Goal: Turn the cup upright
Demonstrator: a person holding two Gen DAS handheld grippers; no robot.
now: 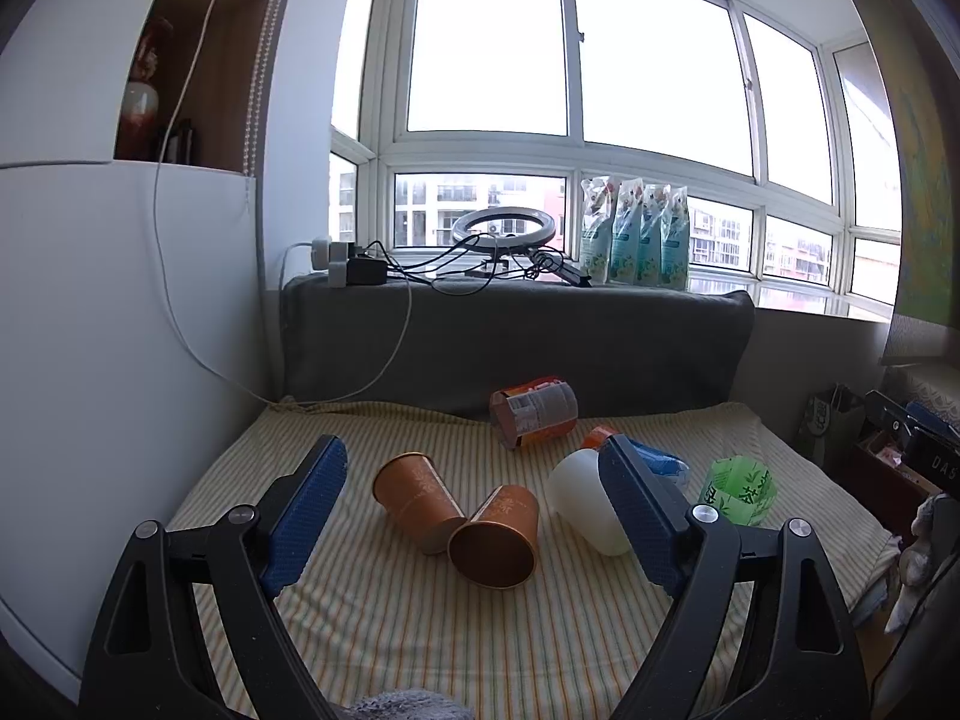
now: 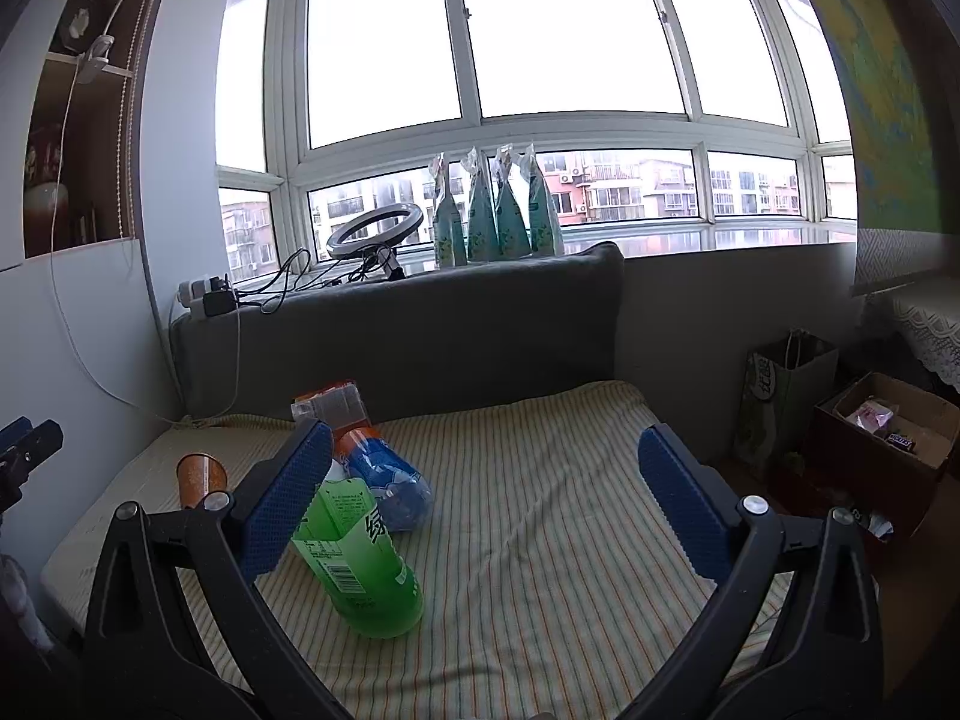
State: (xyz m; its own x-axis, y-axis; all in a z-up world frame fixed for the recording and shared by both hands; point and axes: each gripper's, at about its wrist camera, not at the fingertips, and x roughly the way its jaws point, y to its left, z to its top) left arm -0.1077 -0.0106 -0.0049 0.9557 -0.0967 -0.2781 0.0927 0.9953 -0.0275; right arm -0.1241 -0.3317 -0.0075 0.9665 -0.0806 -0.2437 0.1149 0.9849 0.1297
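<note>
Two orange paper cups lie on their sides on the striped cloth: one (image 1: 415,498) with its base toward the far left, one (image 1: 498,537) with its open mouth toward me. A white cup (image 1: 581,498) lies tipped beside my left gripper's right finger. My left gripper (image 1: 474,462) is open and empty, just short of the orange cups. My right gripper (image 2: 483,450) is open and empty; an orange cup (image 2: 201,477) shows at its far left.
A green bottle (image 2: 360,564) (image 1: 741,489), a blue-labelled bottle (image 2: 387,477) and an orange-labelled container (image 1: 534,411) lie on the cloth. A grey headboard (image 1: 516,336) stands behind. Bags and a cardboard box (image 2: 888,438) sit on the floor at right.
</note>
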